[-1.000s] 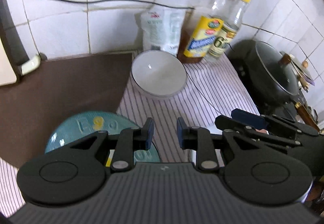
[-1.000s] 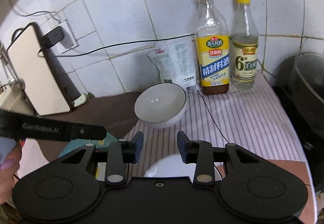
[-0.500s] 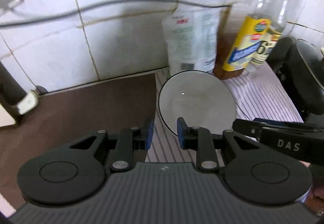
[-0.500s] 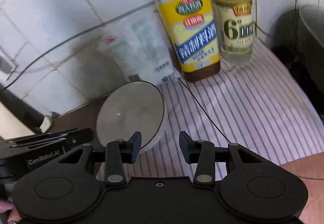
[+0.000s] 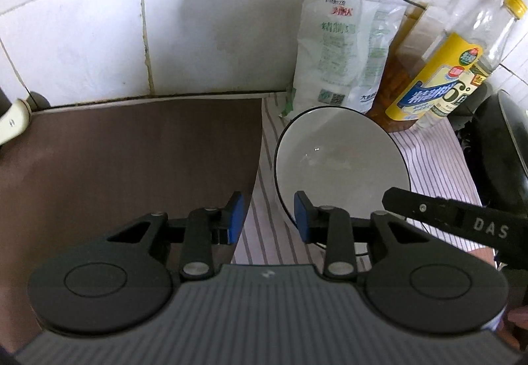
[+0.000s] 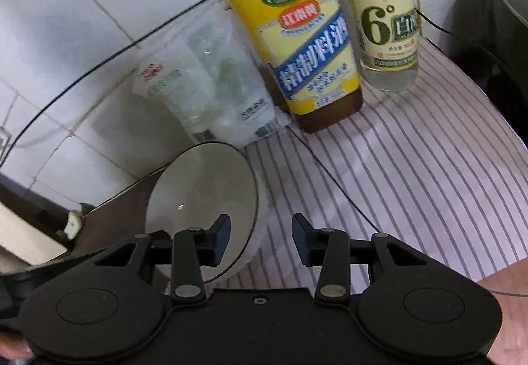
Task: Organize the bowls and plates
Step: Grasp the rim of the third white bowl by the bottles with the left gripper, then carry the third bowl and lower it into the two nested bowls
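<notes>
Left wrist view: left gripper (image 5: pixel 269 216) jaws opening, nothing pressed between them; white bowl (image 5: pixel 341 164) on the striped cloth (image 5: pixel 439 160) at 1 o'clock, its rim passing between the pads. Right wrist view: right gripper (image 6: pixel 260 241) jaws apart, the bowl (image 6: pixel 201 197) at 10 o'clock, its right rim between the pads, no visible pinch; bottles (image 6: pixel 307 45) at 12 o'clock.

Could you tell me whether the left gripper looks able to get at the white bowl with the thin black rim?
Probably yes: the left gripper, jaws opening and empty, straddles the white black-rimmed bowl's near rim, with nothing between.
</notes>
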